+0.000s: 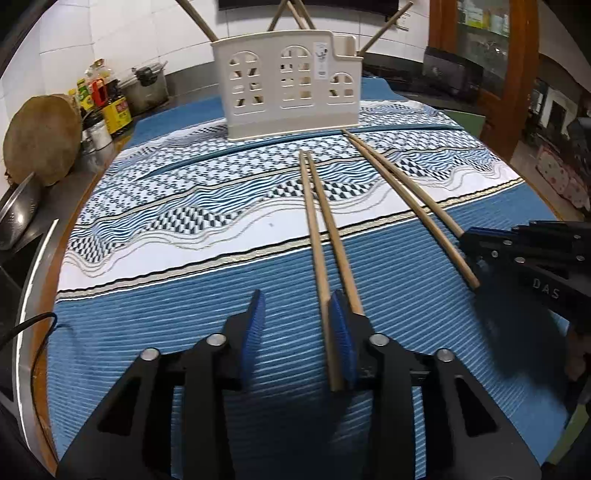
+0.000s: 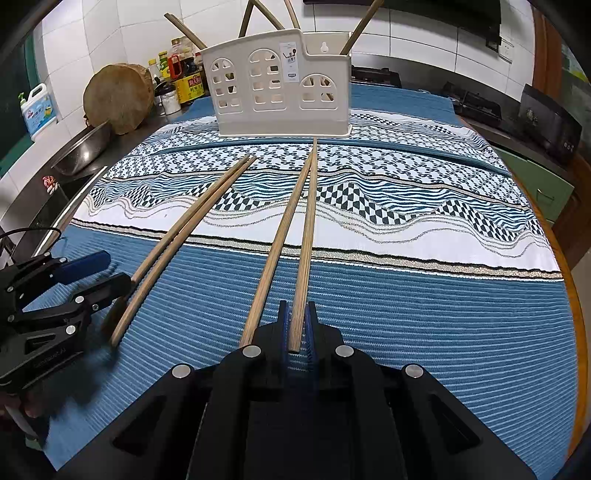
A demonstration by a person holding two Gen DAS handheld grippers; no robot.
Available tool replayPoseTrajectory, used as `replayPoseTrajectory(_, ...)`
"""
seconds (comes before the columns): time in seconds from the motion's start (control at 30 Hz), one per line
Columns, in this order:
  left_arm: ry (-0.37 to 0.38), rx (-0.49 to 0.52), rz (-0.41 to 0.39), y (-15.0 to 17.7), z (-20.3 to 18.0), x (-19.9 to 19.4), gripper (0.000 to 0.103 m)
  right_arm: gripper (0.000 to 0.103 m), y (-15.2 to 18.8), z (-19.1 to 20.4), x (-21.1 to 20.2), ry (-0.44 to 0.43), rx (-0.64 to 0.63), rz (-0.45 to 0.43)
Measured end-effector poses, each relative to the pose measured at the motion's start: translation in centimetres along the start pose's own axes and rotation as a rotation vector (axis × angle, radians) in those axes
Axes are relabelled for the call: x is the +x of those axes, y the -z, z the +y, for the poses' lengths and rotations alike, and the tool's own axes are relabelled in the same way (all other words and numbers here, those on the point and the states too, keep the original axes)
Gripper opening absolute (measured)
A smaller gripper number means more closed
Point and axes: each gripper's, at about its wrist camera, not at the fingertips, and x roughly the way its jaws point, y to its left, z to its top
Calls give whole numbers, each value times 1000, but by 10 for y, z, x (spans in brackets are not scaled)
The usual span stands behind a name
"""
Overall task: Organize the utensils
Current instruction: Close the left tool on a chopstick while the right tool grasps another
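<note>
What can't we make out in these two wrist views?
- Standing chopsticks: tops cut off by the top edge in both views.
- Holder inside: hidden by its front wall, so which compartment each stick stands in is unclear.
- Sticker print: too small to read in either view.
- Right hand-held gripper, left wrist view: dark and blurred, so its grip is unreadable there.

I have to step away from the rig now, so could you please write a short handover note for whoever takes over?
Left hand-held gripper: open, one left-pair chopstick between its fingers, unclamped.
Right hand-held gripper: shut on one right-pair chopstick; its mate lies alongside on the cloth.
Done: several chopsticks stand in the cream holder.
Left: these four to go in.
</note>
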Motion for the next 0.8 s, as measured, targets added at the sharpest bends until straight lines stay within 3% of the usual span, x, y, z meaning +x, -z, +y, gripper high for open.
replayPoseTrajectory(0.33, 22, 15, 17, -1, -7, 8, 21, 8, -1, 3, 1, 15, -15, -4)
replayPoseTrajectory(0.47, 18, 5, 19, -4, -3, 10, 12, 8, 0, 4, 1, 17, -16, -10)
replayPoseTrajectory(0.8, 47, -30, 35, -6, 5, 13, 11, 7, -3, -4, -15, 19, 13, -58)
